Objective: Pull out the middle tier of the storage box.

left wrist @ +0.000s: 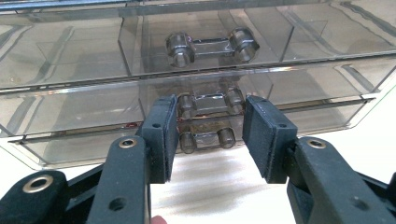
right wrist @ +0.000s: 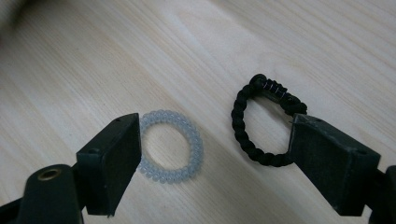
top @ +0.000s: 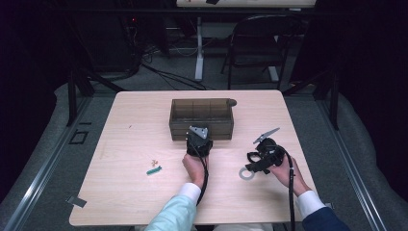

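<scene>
A smoky clear drawer box point(top: 202, 118) stands at the table's middle back. My left gripper point(top: 198, 142) is right in front of it. In the left gripper view the box point(left wrist: 70, 107) has stacked drawers, and my open left gripper point(left wrist: 208, 135) brackets the lower drawer handle point(left wrist: 210, 103) without touching it. My right gripper point(top: 262, 159) hovers at the front right, open. In the right gripper view a pale coiled hair ring point(right wrist: 173, 145) and a black braided bracelet point(right wrist: 254, 123) lie on the wood between my right gripper's point(right wrist: 215, 158) spread jaws.
A small green piece point(top: 154, 170) and tiny tan bits point(top: 154, 162) lie at the table's front left. A folding chair point(top: 257, 45) and a desk leg point(top: 198, 48) stand beyond the far edge. The pale ring point(top: 247, 173) lies on the table near the right hand.
</scene>
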A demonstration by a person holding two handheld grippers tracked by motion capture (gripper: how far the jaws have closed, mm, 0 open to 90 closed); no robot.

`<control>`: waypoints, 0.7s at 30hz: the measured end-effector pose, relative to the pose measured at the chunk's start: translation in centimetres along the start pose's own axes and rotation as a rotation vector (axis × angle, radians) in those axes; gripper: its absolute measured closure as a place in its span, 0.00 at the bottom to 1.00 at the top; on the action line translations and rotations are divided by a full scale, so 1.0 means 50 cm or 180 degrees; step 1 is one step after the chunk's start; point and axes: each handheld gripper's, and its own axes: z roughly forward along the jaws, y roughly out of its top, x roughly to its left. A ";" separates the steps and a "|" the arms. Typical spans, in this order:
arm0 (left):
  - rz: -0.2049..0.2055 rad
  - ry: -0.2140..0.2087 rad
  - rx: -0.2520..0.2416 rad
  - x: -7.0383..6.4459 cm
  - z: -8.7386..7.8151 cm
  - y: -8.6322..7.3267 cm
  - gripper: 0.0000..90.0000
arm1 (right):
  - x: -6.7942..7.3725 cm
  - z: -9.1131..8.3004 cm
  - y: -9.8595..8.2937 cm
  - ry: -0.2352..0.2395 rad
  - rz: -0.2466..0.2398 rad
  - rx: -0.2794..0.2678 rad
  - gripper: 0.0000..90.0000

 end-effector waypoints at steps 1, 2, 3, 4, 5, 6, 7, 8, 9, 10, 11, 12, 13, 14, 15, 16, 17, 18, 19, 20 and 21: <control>-0.0007 -0.0004 -0.0003 0.000 0.000 0.000 0.62 | -0.001 0.001 0.000 0.0021 -0.0006 0.0006 0.19; -0.0009 -0.0001 -0.0009 0.000 -0.001 -0.001 0.62 | 0.000 0.001 0.000 0.0016 -0.0012 0.0008 0.19; -0.0007 0.0004 -0.0010 0.000 -0.001 -0.001 0.62 | -0.001 0.001 0.000 0.0022 -0.0007 0.0004 0.19; -0.0013 0.0008 -0.0011 -0.001 -0.002 -0.001 0.62 | -0.001 0.000 0.000 0.0007 -0.0005 0.0005 0.19; -0.0012 0.0019 -0.0017 -0.002 -0.002 -0.001 0.62 | 0.000 0.001 -0.001 0.0010 0.0009 -0.0014 0.19; -0.0005 0.0020 -0.0021 -0.002 -0.002 -0.002 0.62 | 0.000 0.000 -0.001 0.0009 0.0009 -0.0017 0.19; -0.0006 0.0021 -0.0023 -0.002 -0.003 -0.002 0.62 | 0.000 0.000 -0.001 0.0009 0.0010 -0.0018 0.19; 0.0000 0.0035 -0.0040 -0.003 -0.004 -0.002 0.62 | -0.001 0.000 0.000 0.0005 -0.0004 -0.0003 0.19; -0.0004 0.0042 -0.0059 -0.004 -0.006 -0.002 0.63 | -0.001 0.000 0.000 0.0008 -0.0005 -0.0002 0.19; -0.0004 0.0042 -0.0059 -0.004 -0.006 -0.002 0.64 | 0.000 0.000 0.000 0.0006 -0.0007 0.0000 0.19; -0.0009 0.0062 -0.0070 -0.005 -0.005 0.001 0.64 | 0.000 0.000 0.000 0.0008 -0.0012 0.0006 0.19; -0.0018 0.0061 -0.0053 -0.006 -0.003 0.002 0.63 | 0.000 0.000 0.000 0.0011 -0.0016 0.0004 0.19; -0.0019 0.0065 -0.0043 -0.007 -0.002 0.004 0.61 | 0.000 0.001 0.000 0.0009 -0.0007 -0.0004 0.19; 0.0003 0.0083 -0.0020 -0.008 0.000 0.005 0.60 | 0.000 0.002 0.000 0.0008 -0.0012 0.0005 0.19; 0.0002 0.0090 -0.0003 -0.010 0.002 0.005 0.59 | 0.000 0.002 0.000 0.0027 -0.0016 0.0007 0.19; -0.0003 0.0095 -0.0001 -0.012 0.003 0.005 0.58 | 0.000 0.002 -0.001 0.0019 -0.0020 0.0010 0.19; -0.0002 0.0101 -0.0003 -0.012 0.003 0.005 0.58 | 0.000 0.002 0.000 0.0016 -0.0020 0.0010 0.19; -0.0002 0.0101 -0.0003 -0.012 0.003 0.005 0.58 | 0.000 0.002 -0.001 0.0014 -0.0017 0.0004 0.19; 0.0000 0.0123 0.0008 -0.013 0.004 0.004 0.59 | 0.000 0.002 -0.001 0.0021 0.0017 -0.0015 0.19; 0.0001 0.0137 0.0011 -0.012 0.004 0.004 0.61 | -0.002 0.000 0.000 0.0029 -0.0021 0.0030 0.19; 0.0002 0.0139 0.0015 -0.012 0.004 0.003 0.61 | -0.001 0.000 -0.001 0.0016 -0.0008 0.0021 0.19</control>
